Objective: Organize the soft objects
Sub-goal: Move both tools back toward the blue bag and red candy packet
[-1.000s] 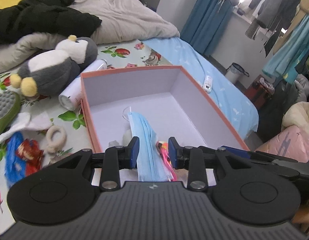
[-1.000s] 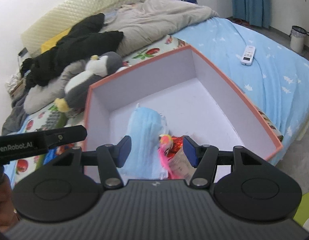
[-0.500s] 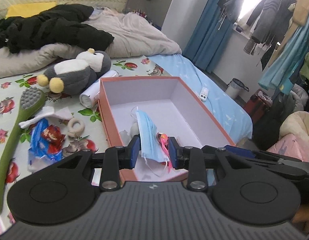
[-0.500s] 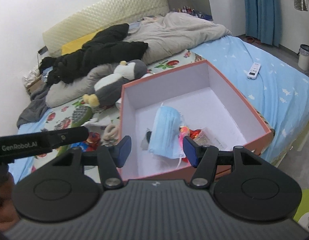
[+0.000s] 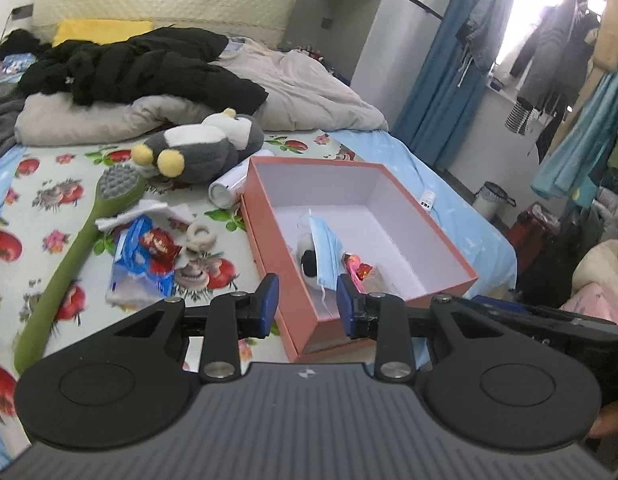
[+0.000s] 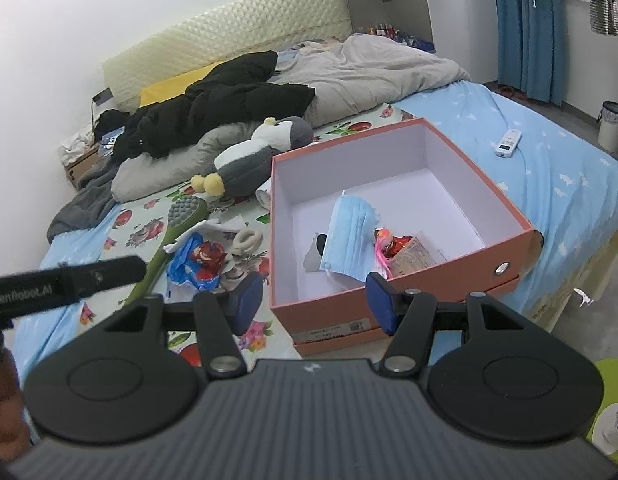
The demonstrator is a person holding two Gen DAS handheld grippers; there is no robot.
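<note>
- Covering a small black-and-white soft toy (image 5: 307, 255), pleated blue face mask (image 5: 326, 253) inside orange cardboard box (image 6: 509, 216); toy's shape unclear.
- left gripper (image 5: 305, 304), right gripper (image 6: 315, 302): jaws apart, empty.

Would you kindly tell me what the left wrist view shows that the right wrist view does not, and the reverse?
Only the left wrist view shows the clothes hanging by the bright window and a red bag on the floor. Only the right wrist view shows the metal stud on the box front and the other gripper's black arm. Both show the orange cardboard box, blue face mask and grey penguin plush.
</note>
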